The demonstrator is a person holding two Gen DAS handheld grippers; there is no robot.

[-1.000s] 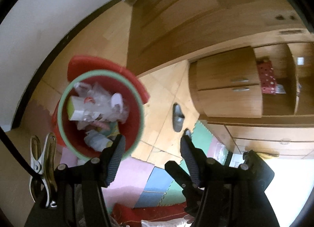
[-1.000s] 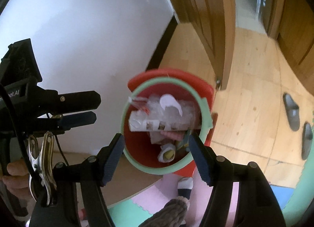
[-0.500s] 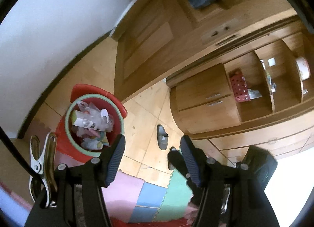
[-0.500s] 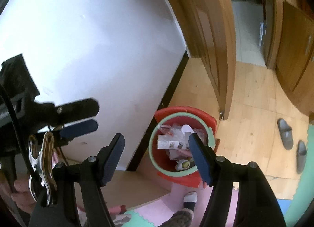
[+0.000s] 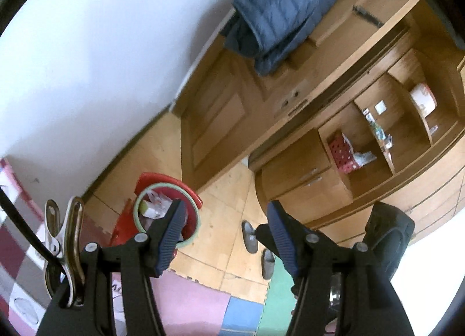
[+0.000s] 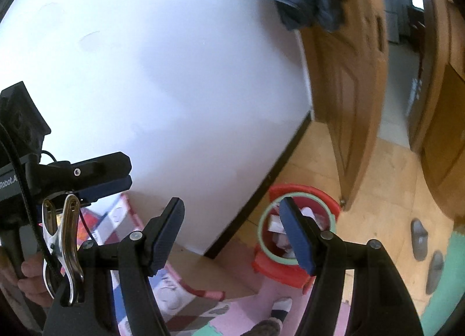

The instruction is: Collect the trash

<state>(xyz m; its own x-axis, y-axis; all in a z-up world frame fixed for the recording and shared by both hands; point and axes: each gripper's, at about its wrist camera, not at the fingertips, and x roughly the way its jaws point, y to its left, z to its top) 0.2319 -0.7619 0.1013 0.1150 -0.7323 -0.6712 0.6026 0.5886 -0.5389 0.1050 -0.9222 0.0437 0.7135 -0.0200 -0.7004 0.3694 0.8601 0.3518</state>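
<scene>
Trash (image 5: 155,205) fills a red bin (image 6: 293,270) with a green rim on the wood floor (image 5: 221,251), by the white wall (image 6: 162,74) and door (image 5: 215,121). Left gripper (image 5: 225,235) and right gripper (image 6: 232,234) hang spread, holding nothing. Partial lettering "Robot.A" marks the left gripper's body.

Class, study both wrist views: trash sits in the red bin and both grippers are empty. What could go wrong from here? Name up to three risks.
1. The bin looks full to its green rim; another piece dropped in may spill onto the floor.
2. The slippers lie on the floor near the bin; the person could trip on them.
3. The left gripper and right gripper are open and close together, so they may knock each other.
</scene>
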